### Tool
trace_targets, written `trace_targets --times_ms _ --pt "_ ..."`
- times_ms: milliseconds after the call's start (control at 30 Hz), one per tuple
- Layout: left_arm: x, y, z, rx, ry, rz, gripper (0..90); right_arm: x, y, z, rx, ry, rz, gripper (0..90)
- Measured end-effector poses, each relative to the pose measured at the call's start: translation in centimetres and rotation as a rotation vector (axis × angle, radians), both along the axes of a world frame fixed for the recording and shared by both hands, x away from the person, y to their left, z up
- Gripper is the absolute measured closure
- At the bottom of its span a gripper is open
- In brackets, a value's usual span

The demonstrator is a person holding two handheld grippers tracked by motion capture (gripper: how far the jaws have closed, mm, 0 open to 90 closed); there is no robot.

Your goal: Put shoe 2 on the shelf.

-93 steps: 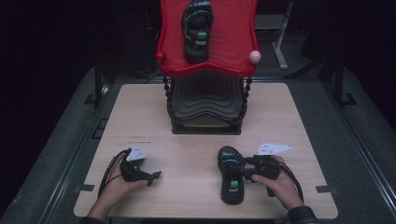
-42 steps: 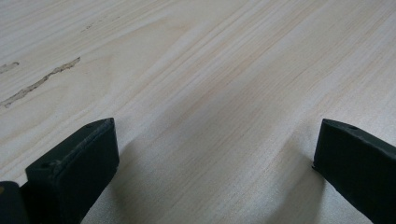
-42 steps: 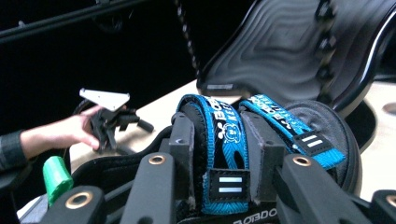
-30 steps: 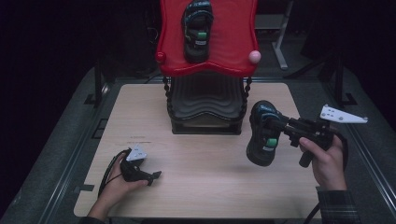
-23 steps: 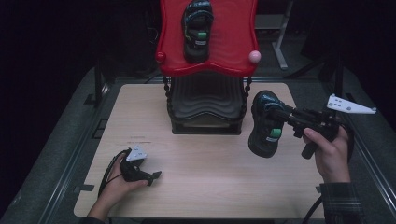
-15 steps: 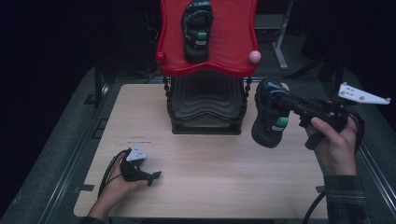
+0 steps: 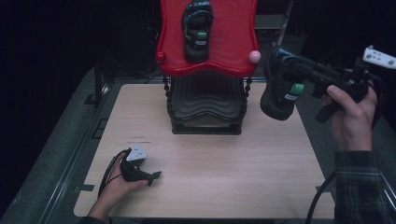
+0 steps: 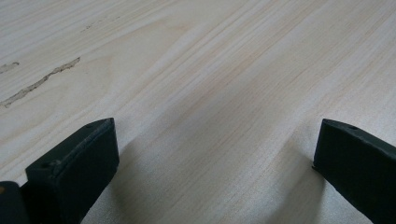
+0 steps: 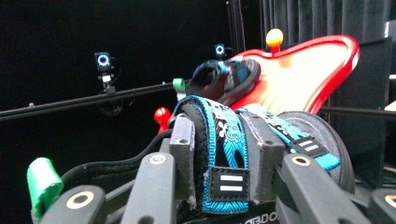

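I see the black sandal (image 7: 279,88) with blue straps and a green tag up in the air, off the right edge of the table (image 7: 219,182), just beside the red tray and at about the height of its front rim. My right gripper (image 7: 299,70) is clenched on it: in the right gripper view both jaws press on the blue patterned strap (image 9: 224,149) from its two sides, and the sole (image 9: 322,140) of the sandal lies to the right of them. The right hand (image 7: 352,114) holds the gripper from below, and a checked sleeve (image 7: 362,186) comes in from the bottom corner. A second sandal (image 7: 197,28) of the same kind lies on the red tray (image 7: 233,46), toward its left half, with its own green tag visible. The tray sits on top of a black stand (image 7: 205,105) at the far middle of the table, and it has a red knob (image 7: 160,57) at its left front corner and a pink knob (image 7: 254,57) at its right one. My left gripper (image 7: 152,176) rests on the near left part of the wooden top, well apart from the stand, with the left hand (image 7: 114,186) around it. In the left gripper view its jaws stand wide apart, released, with bare wood between them.
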State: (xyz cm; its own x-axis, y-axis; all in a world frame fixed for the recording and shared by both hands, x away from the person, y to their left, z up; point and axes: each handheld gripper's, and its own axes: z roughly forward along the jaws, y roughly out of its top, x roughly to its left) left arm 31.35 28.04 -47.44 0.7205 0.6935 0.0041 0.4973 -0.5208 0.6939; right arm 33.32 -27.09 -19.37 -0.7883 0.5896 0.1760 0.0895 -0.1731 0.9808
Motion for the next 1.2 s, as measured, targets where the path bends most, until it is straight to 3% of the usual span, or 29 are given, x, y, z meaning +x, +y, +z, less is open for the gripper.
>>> trace_targets --times_ms 233,500,867,1200 --pt "0.0 0.0 0.0 -0.002 -0.001 0.001 0.0 1.9 0.5 3.1 0.018 -0.035 0.001 67.4" --pt "0.0 0.0 0.0 -0.001 -0.002 0.000 0.0 5.6 2.6 5.8 -0.019 -0.046 0.027 67.4" --pt "0.0 0.0 0.0 -0.002 -0.001 0.001 0.0 12.0 6.7 7.2 -0.069 -0.029 0.059 67.4" --pt "0.0 0.0 0.0 -0.003 -0.002 0.002 0.0 17.0 9.8 7.0 -0.109 -0.005 0.072 67.4"
